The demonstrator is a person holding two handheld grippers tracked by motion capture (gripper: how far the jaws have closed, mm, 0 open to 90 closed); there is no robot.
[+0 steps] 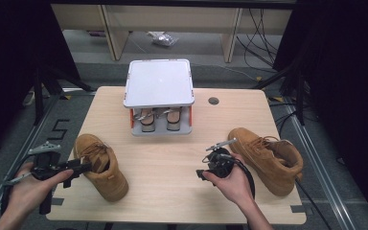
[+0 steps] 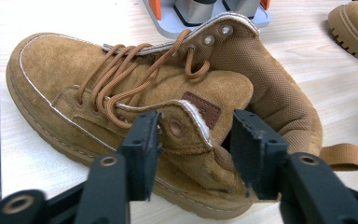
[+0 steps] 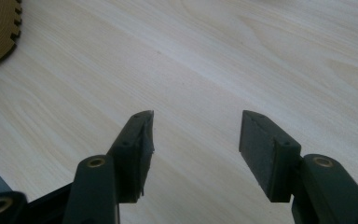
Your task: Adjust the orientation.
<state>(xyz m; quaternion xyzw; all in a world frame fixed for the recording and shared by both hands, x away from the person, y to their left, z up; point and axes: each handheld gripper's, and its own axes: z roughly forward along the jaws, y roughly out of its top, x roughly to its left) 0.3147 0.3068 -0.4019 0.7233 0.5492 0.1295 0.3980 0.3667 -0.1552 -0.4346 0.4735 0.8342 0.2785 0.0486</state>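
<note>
Boot collar flap sits between my left fingers [image 2: 193, 154], spread wide, pads not pressing. Left boot [image 1: 100, 166] lies near the desk [image 1: 172, 191] front-left edge, toe toward me. My right fingers [image 3: 196, 154] wide too, nothing between them, over bare wood mid-desk. Right boot [image 1: 267, 158] just beside that hand, close to right edge. Rack [image 1: 159, 96] at back; open room between boots.

High view: above the near edge, looking forward and down over the whole pale wooden tabletop [image 1: 172, 158]. Left claw view: close on the tan suede lace-up boot [image 2: 158, 107] near the left edge, shared with the high view. Right claw view: close above bare wood.
</note>
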